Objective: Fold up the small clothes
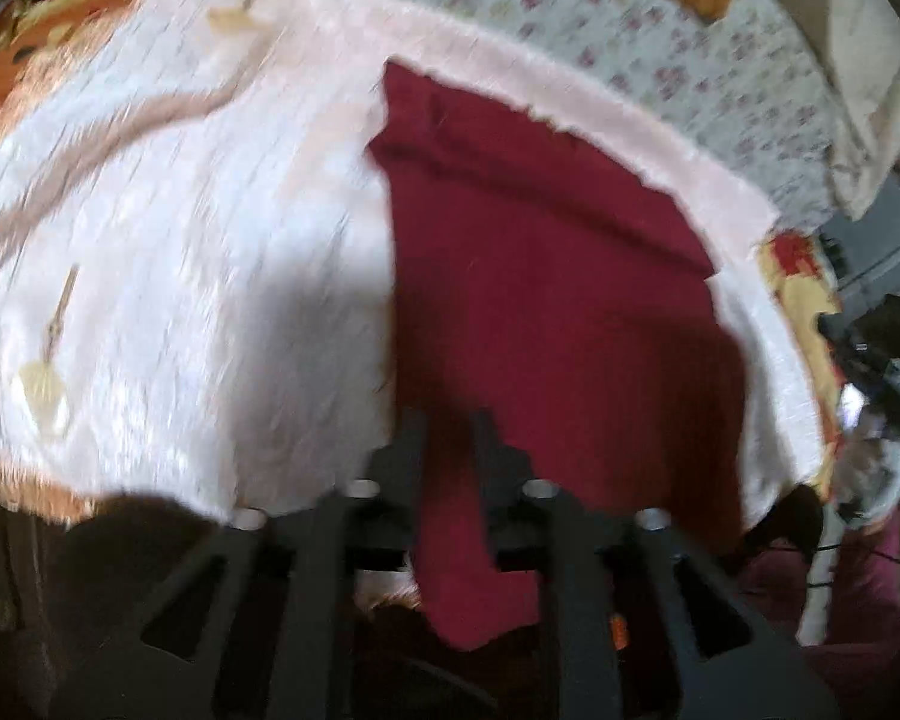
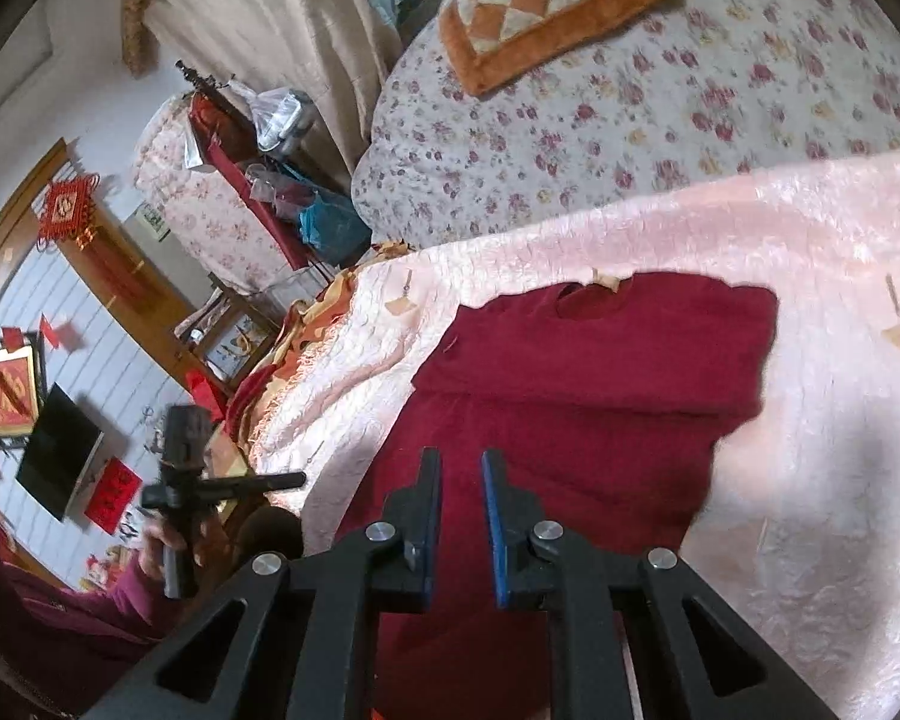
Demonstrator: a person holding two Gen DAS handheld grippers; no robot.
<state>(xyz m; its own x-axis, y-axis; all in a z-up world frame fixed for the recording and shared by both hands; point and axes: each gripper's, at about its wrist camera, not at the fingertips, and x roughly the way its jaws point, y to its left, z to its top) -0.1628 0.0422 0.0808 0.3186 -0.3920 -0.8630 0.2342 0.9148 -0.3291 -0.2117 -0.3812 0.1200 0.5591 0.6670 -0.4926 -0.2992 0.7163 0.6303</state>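
A dark red garment (image 1: 546,276) lies spread on a pale pink blanket (image 1: 198,228), its far part folded over. My left gripper (image 1: 450,426) is at the garment's near edge, its jaws a small gap apart, and red cloth runs between them and hangs below. In the right wrist view the same garment (image 2: 594,384) lies on the pink blanket (image 2: 810,480). My right gripper (image 2: 461,456) hovers over its near part, jaws a small gap apart with nothing between the blue pads (image 2: 493,498). The left view is blurred.
A floral quilt (image 2: 660,108) with an orange checked cushion (image 2: 546,0) covers the bed beyond. An orange and yellow blanket edge (image 2: 306,324) hangs at the bed's side. A hand with a black handle (image 2: 180,480) is at left. Cluttered furniture (image 2: 270,180) stands beyond.
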